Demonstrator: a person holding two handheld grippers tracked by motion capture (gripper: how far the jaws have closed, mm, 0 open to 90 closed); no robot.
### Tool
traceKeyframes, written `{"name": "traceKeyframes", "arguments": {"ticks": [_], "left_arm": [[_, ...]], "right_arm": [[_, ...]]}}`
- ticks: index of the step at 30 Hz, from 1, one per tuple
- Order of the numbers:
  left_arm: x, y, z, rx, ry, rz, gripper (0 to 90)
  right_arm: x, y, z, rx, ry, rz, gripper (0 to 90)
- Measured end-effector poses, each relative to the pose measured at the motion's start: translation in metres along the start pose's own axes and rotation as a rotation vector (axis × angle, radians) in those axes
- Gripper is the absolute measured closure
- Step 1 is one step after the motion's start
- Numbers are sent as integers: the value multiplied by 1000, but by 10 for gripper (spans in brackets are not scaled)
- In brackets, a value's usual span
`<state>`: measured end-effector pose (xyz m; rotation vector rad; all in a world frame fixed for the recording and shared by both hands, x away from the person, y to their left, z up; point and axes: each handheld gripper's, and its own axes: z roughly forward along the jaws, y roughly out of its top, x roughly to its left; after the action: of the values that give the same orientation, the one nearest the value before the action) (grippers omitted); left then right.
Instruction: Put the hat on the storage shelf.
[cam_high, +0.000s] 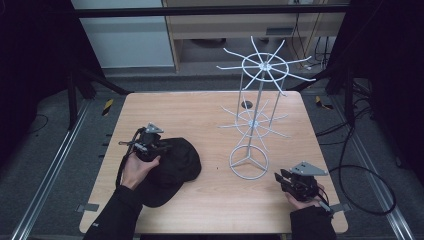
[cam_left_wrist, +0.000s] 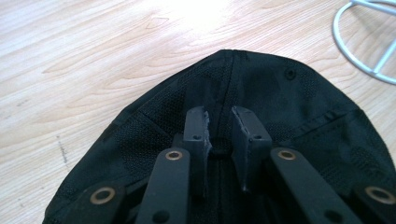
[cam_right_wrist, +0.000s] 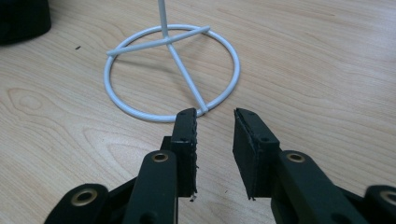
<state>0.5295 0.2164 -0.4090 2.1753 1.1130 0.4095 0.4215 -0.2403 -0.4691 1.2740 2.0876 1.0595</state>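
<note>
A black cap (cam_high: 175, 167) lies on the left half of the wooden table (cam_high: 200, 107). My left gripper (cam_high: 164, 148) is down on the cap's crown, held by a hand in a dark sleeve. In the left gripper view its jaws (cam_left_wrist: 219, 119) stand a narrow gap apart over the mesh fabric of the cap (cam_left_wrist: 289, 98), with a small pucker of cloth at their base and no clear pinch. My right gripper (cam_high: 279, 176) rests low near the table's front right. Its jaws (cam_right_wrist: 215, 116) are open and empty, just short of the base ring (cam_right_wrist: 140, 112) of a white wire rack (cam_high: 248, 162).
The white wire rack stands right of the table's centre, a tall post with two tiers of radiating hooks (cam_high: 265, 65). A small dark hole (cam_high: 246, 104) marks the tabletop behind it. Cables (cam_high: 370, 170) trail on the floor to the right.
</note>
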Motion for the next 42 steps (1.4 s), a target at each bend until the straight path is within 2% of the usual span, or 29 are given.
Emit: {"name": "traceKeyframes", "arguments": {"ticks": [3, 5, 6, 7, 8, 10, 12, 14, 16, 17, 18, 19, 22, 23, 24, 25, 26, 28, 34, 36, 39, 40, 42], "left_arm": [[-2, 6, -4, -50, 16, 23, 749], [-4, 12, -2, -94, 28, 43, 597], [-4, 14, 0, -101, 41, 56, 501], [-4, 17, 2, -101, 53, 75, 447], [-5, 20, 7, -102, 50, 78, 371], [-4, 25, 16, -75, 64, 94, 289], [-1, 27, 27, -37, 48, 76, 237], [3, 27, 34, 13, 22, 44, 231], [6, 28, 34, 14, -1, 16, 239], [6, 28, 35, 39, -9, 10, 246], [7, 28, 36, 69, -8, 15, 280], [8, 27, 38, 109, -29, 7, 304], [11, 26, 40, 138, -59, -15, 425], [12, 25, 40, 137, -72, -18, 485], [11, 24, 41, 134, -66, -20, 618], [11, 23, 41, 139, -66, -19, 655], [10, 22, 40, 131, -80, -21, 792], [9, 22, 38, 117, -69, -11, 888], [10, 19, 33, 93, -78, -11, 900], [9, 17, 28, 52, -89, -10, 900], [9, 16, 24, 36, -103, -4, 900], [8, 16, 17, 7, -110, 8, 900], [8, 17, 6, -42, -114, 8, 900]], "right_arm": [[0, 0, 0, 0, -1, -2, 697], [0, 0, 0, -1, 0, -2, 687], [0, 0, 0, -2, -2, -2, 680], [0, 0, 0, -3, -3, -2, 669], [0, 0, 0, -4, -3, -1, 655], [-1, -1, 1, -6, -8, -7, 632], [-1, -1, 1, -4, -6, -4, 621], [-1, -2, 2, 0, -5, 1, 608], [-1, -2, 3, 1, 0, -4, 603], [-1, -2, 3, 6, 0, -3, 601], [-1, -2, 4, 9, 4, -1, 600], [-1, -2, 4, 11, 6, -7, 599], [1, -1, 4, 12, 12, -15, 599], [1, -1, 4, 11, 11, -16, 601], [0, -1, 4, 11, 12, -16, 602], [0, -1, 4, 11, 11, -17, 605], [0, -1, 4, 11, 11, -15, 608], [-1, -1, 3, 9, 10, -19, 614], [0, -1, 2, 5, 9, -20, 629], [0, -1, 2, 2, 8, -19, 647], [0, -1, 1, -1, 7, -21, 654], [0, 0, 1, -5, 3, -20, 660], [0, 0, 1, -5, 3, -20, 664]]}}
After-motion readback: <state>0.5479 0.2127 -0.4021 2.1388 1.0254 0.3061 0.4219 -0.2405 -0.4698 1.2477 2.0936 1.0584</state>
